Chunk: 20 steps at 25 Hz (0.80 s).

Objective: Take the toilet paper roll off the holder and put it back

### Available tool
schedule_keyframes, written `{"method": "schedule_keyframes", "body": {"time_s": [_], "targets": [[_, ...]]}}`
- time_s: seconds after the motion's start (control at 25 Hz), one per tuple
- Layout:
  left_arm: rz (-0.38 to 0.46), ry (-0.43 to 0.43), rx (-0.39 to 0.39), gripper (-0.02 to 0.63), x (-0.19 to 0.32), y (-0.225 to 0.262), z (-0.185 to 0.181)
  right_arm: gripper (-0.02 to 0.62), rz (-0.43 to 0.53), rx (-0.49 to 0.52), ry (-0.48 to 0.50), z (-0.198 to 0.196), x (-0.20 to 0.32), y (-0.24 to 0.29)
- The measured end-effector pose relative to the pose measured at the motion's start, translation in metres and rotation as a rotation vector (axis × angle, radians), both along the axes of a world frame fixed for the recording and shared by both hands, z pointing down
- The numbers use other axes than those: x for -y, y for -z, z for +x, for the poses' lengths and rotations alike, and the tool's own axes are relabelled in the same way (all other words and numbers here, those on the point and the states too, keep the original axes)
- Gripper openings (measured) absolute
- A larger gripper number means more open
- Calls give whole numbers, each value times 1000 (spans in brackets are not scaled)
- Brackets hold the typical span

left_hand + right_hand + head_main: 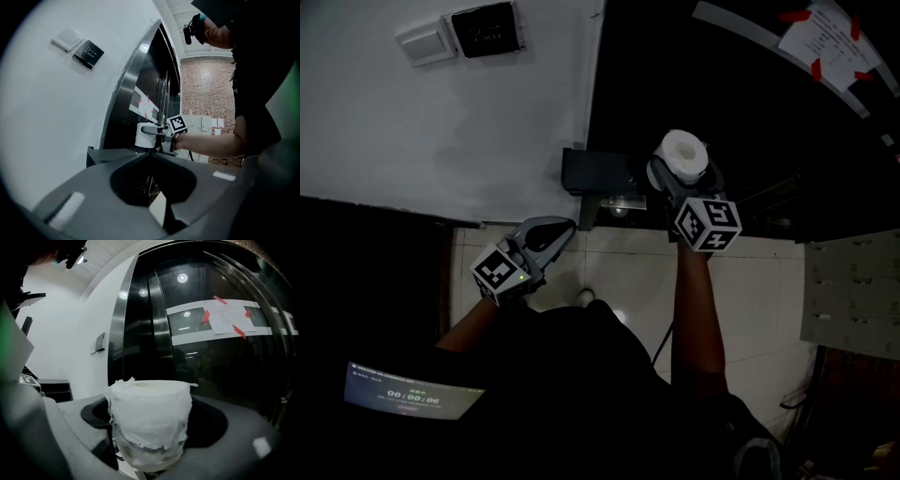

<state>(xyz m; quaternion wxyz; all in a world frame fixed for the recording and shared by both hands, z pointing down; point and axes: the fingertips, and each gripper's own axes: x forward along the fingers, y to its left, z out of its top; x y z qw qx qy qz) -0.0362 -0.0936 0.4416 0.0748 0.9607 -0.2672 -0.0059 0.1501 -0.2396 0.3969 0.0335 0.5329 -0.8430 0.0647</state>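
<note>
Right tool (684, 176): jaws closed on the sides of the toilet paper roll (684, 150), which stands on end with its core hole facing up.
Left tool (565, 228): jaws shut tip to tip, nothing between them, just below the holder (595, 175).
Toilet paper roll's place: off the holder, just to its right, in front of the dark glass door (750, 84).
Count: one toilet paper roll, one holder, two tools.

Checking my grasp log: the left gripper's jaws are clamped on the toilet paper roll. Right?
No: it is the right gripper whose jaws are clamped on the toilet paper roll, as the right gripper view shows.
</note>
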Motion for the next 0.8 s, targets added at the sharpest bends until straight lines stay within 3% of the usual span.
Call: {"method": "schedule_keyframes", "body": {"time_s": [0.48,0.8], "targets": [[-35,13,12,3,-3,3,-1,446,0,28,-96,29,4,-21],[-30,23,11,3,-3,1,-3,446,-35,294,-147,43,5,-42]]}}
